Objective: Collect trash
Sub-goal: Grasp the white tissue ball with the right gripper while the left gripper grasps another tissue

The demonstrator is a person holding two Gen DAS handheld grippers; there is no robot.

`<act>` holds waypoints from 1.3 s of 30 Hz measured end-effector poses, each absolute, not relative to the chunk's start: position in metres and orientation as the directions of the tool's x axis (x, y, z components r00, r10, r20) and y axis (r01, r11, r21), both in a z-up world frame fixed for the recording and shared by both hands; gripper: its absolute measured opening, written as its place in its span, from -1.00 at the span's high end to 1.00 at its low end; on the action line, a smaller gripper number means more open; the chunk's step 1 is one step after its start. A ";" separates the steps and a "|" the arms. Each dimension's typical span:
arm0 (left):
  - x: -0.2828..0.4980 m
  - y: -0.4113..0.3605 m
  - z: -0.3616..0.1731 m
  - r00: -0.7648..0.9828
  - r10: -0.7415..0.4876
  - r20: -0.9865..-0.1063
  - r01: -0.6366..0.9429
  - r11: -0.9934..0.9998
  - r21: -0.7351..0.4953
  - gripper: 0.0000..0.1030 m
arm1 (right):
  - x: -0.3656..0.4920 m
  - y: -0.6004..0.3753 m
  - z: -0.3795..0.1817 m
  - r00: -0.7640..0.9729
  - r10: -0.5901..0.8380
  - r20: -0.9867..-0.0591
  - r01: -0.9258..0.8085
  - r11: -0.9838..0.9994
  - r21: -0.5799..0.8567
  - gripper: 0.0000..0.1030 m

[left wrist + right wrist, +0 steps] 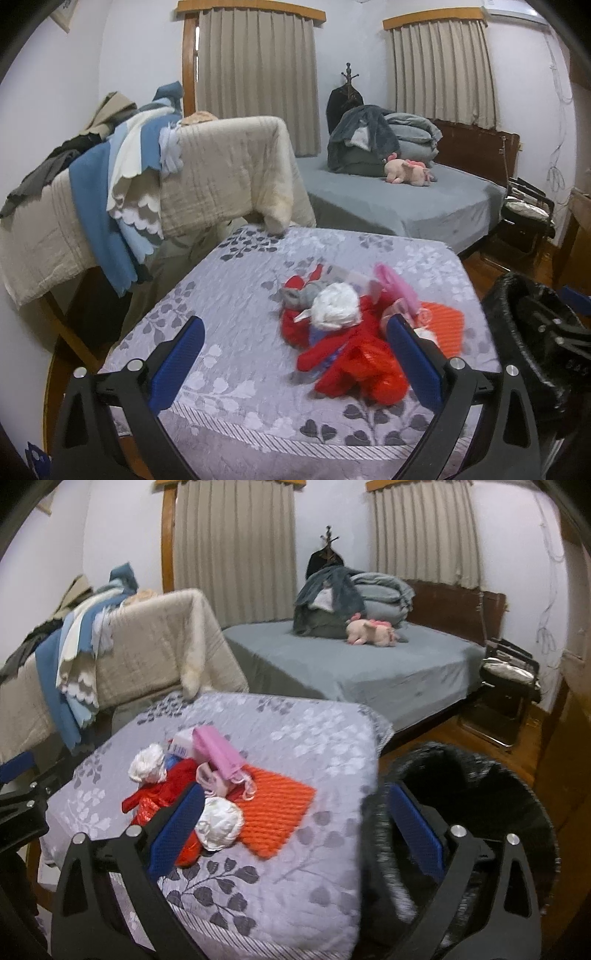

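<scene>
Left wrist view: my left hand-held gripper hangs wide open over the bench with its leaf-patterned grey cover, holding nothing. The trash pile lies toward the bench's right side, partly between my blue pads: red plastic wrappers, a white crumpled bag, a pink bag and an orange ribbed mat. Blur smears the red pieces together, so I cannot tell them apart. The right pad hides part of the pile.

From the right wrist view, my right hand-held gripper is equally wide open and empty. Its left finger covers part of the red trash; its right finger stands before the black-lined bin, just beside the bench edge. The bin's inside is dark, its contents unreadable. A second white ball touches the mat.
</scene>
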State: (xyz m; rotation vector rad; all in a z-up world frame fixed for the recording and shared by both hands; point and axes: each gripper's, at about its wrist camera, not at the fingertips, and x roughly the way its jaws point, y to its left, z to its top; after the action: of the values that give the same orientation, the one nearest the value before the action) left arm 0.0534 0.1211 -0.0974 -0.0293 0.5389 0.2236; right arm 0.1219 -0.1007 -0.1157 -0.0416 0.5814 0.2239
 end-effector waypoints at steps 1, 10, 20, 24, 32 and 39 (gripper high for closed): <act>0.056 0.123 -0.101 0.832 0.203 -0.516 -0.220 0.975 0.029 -0.88 | 0.126 -0.093 -0.121 0.807 0.206 -0.554 -0.234 0.972 0.021 -0.83; 0.080 0.152 -0.129 0.807 0.202 -0.555 -0.235 0.972 0.012 -0.84 | 0.162 -0.049 -0.168 0.736 0.235 -0.635 -0.307 0.952 -0.003 -0.51; 0.095 0.168 -0.150 0.776 0.188 -0.602 -0.232 0.973 0.005 -0.75 | 0.177 -0.024 -0.194 0.653 0.282 -0.702 -0.376 0.927 0.023 -0.16; 0.099 0.167 -0.151 0.775 0.176 -0.607 -0.220 0.976 0.002 -0.75 | 0.178 -0.017 -0.196 0.599 0.352 -0.719 -0.444 0.894 0.068 0.33; 0.104 0.159 -0.147 0.780 0.152 -0.608 -0.194 0.981 -0.004 -0.75 | 0.175 -0.026 -0.183 0.593 0.381 -0.709 -0.448 0.888 0.103 0.71; 0.120 0.141 -0.141 0.792 0.110 -0.601 -0.143 0.990 -0.008 -0.66 | 0.171 -0.047 -0.156 0.649 0.361 -0.670 -0.423 0.903 0.077 0.71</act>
State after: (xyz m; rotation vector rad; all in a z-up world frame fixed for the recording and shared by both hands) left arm 0.1199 0.1414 -0.1407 -0.0536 0.6432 0.1365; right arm 0.1707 -0.0468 -0.1565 -0.0891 0.7407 0.4462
